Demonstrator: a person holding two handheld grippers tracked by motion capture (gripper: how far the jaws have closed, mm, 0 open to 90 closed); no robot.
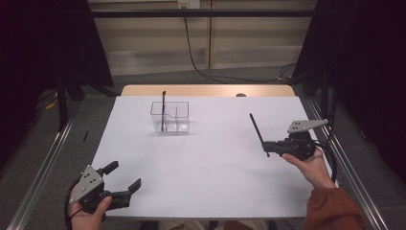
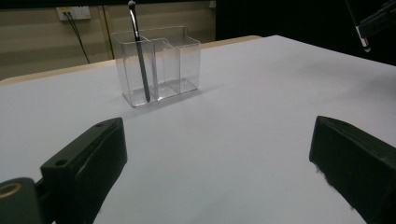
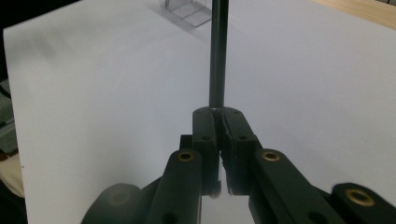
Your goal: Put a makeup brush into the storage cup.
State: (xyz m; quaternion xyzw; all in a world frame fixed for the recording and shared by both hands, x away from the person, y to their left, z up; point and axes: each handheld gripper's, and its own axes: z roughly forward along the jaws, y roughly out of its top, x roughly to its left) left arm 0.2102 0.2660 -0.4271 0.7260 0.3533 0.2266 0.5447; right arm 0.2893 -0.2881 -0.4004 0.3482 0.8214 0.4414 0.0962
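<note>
Work in hand: we read this as loading slim dark sticks, likely makeup brushes, into the clear organizer [image 1: 170, 117] at the far left of the white table [image 1: 210, 163].

Right gripper [image 1: 269, 145]: we see its jaws pressed together on the lower end of a dark brush [image 1: 258, 132]; in the right gripper view the handle [image 3: 217, 51] rises straight out from between the pads. Gripping near one end leaves most of the length free, which we judge suits lowering it into a narrow compartment.

Held brush, place: it hangs above the table's right side, well apart from the organizer, leaning up and away from the hand. Clear of the surface, it should not drag as it travels.

Left gripper [image 1: 125, 178]: we see it low at the near left corner, jaws spread wide with nothing between them. In the left gripper view it looks straight at the organizer [image 2: 159, 65], so we take it as standing by, perhaps to steady the light plastic box.

Brush already stored [image 1: 163, 111]: it stands nearly upright in the organizer's left compartment, its tip above the rim, leaning on the wall [image 2: 139, 56].

Free compartments: the sections to the right of that brush look empty, so we judge one of them the likely target.

Risk: we think a slanted entry could knock the rim and tip or slide the organizer.
</note>
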